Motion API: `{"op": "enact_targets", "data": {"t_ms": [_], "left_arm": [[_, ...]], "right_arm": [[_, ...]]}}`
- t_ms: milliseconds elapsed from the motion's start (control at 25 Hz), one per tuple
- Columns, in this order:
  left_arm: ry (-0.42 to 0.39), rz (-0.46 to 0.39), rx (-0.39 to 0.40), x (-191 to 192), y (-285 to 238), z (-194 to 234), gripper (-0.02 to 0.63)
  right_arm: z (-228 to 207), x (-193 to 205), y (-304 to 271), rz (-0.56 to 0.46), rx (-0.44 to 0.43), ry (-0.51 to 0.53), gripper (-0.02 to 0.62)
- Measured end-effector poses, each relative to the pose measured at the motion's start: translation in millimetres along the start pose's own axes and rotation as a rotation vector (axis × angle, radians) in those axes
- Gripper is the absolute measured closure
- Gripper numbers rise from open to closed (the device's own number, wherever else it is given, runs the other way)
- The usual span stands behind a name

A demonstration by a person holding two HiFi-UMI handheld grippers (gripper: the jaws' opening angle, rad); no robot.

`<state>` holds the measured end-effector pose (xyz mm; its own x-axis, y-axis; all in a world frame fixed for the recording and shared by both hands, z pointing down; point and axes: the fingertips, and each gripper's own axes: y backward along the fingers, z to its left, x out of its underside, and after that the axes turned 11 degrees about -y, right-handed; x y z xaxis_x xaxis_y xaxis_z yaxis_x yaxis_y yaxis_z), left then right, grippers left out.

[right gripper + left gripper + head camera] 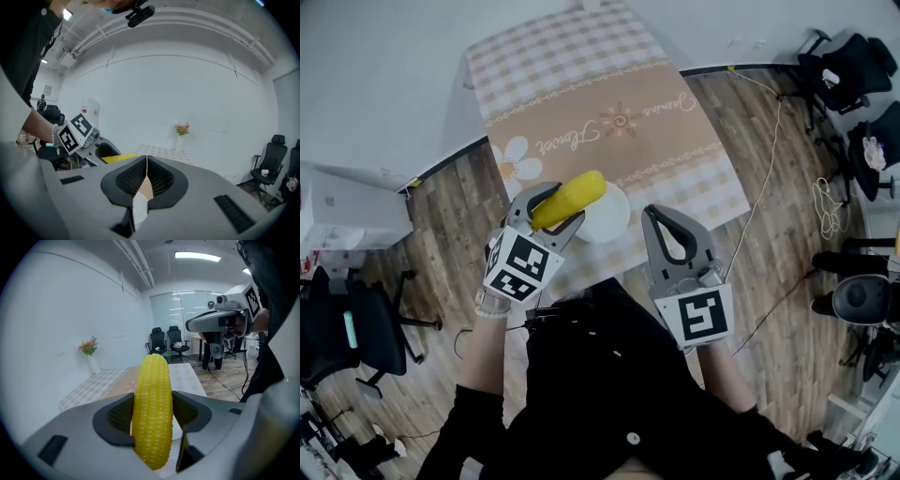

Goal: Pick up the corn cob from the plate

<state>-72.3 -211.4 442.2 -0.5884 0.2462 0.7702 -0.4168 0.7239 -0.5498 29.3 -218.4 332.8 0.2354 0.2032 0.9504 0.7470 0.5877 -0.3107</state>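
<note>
Lift under way, best finished with a steady squeeze and a straight raise, no tilting: left tongs (551, 214) clamp the corn cob (572, 197) at mid-length, seemingly clear of the plate (609, 217) by the tabletop's (581, 94) near edge; right tongs (672, 239) pressed together, empty.

Left claw (152, 416) clamped on yellow corn cob (152, 408), cob upright.
</note>
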Motion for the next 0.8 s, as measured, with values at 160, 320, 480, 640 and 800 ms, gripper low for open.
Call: {"op": "enact_targets", "data": {"t_ms": [160, 320, 480, 640, 800], "left_arm": [[0.027, -0.025, -0.049, -9.3, 21.4, 6.4, 0.349], [0.004, -0.035, -0.083, -19.6, 43.9, 10.0, 0.348], [-0.023, -0.076, -0.129, -41.4, 64.8, 18.0, 0.350], [-0.001, -0.109, -0.191, -54.6, 82.4, 26.2, 0.350], [-0.001, -0.125, -0.238, -61.0, 95.5, 27.1, 0.350]], "right_arm": [[4.3, -6.3, -2.3, -0.013, -0.008, 0.005, 0.553], [12.9, -17.2, -4.9, -0.034, -0.029, 0.012, 0.552], [19.7, -26.1, -5.3, -0.052, -0.044, 0.020, 0.554], [23.5, -28.7, -5.0, -0.054, -0.050, 0.034, 0.553], [24.2, -31.0, -2.1, -0.066, -0.046, 0.030, 0.552]]}}
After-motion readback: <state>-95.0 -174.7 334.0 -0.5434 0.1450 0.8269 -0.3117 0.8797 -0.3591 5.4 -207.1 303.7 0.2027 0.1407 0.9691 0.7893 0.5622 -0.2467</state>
